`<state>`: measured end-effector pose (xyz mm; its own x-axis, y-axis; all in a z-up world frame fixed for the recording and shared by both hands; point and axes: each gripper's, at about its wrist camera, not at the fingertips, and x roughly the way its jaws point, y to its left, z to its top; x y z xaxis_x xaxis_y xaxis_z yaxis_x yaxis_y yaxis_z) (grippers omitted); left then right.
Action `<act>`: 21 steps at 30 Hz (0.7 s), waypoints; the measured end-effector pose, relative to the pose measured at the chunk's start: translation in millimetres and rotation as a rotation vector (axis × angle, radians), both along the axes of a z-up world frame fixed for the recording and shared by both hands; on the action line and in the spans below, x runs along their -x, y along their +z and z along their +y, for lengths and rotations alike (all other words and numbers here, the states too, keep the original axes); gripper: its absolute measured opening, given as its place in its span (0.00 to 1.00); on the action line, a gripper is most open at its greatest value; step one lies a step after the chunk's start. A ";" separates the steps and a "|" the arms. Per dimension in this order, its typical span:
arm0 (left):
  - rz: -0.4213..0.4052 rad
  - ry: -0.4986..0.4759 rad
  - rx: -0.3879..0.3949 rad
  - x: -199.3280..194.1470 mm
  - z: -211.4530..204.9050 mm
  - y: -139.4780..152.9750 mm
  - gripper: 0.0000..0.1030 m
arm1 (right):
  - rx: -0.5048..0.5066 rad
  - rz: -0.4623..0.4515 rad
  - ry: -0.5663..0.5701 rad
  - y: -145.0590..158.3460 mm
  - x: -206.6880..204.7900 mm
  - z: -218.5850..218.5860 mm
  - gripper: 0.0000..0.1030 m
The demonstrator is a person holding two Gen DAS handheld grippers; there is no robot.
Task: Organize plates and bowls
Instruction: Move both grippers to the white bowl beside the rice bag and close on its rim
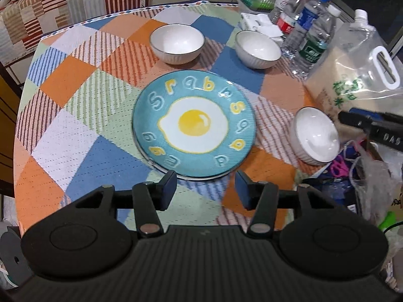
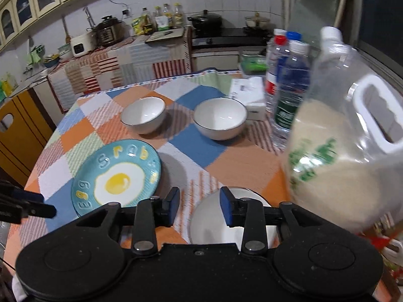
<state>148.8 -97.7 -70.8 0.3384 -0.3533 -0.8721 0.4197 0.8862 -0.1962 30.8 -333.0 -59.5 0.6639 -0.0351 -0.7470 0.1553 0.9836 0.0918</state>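
A blue plate with a fried-egg print lies in the middle of the checked tablecloth, with a second rim showing under its near edge. My left gripper hovers open just short of that edge, with nothing between its fingers. Two white bowls stand upright at the far side. A third white bowl sits tilted at the right. My right gripper is open above this bowl; its left rim shows between the jaws, untouched by the pads. The plate lies to its left.
Several water bottles and a clear jug of rice crowd the table's right side. A white box sits behind the right far bowl. Bags and scissors clutter the near right. The tablecloth ends at a rounded left edge.
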 end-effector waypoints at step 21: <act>0.010 -0.002 0.032 19.6 -109.6 -32.9 0.73 | 0.003 0.037 0.052 -60.0 20.0 -57.6 0.62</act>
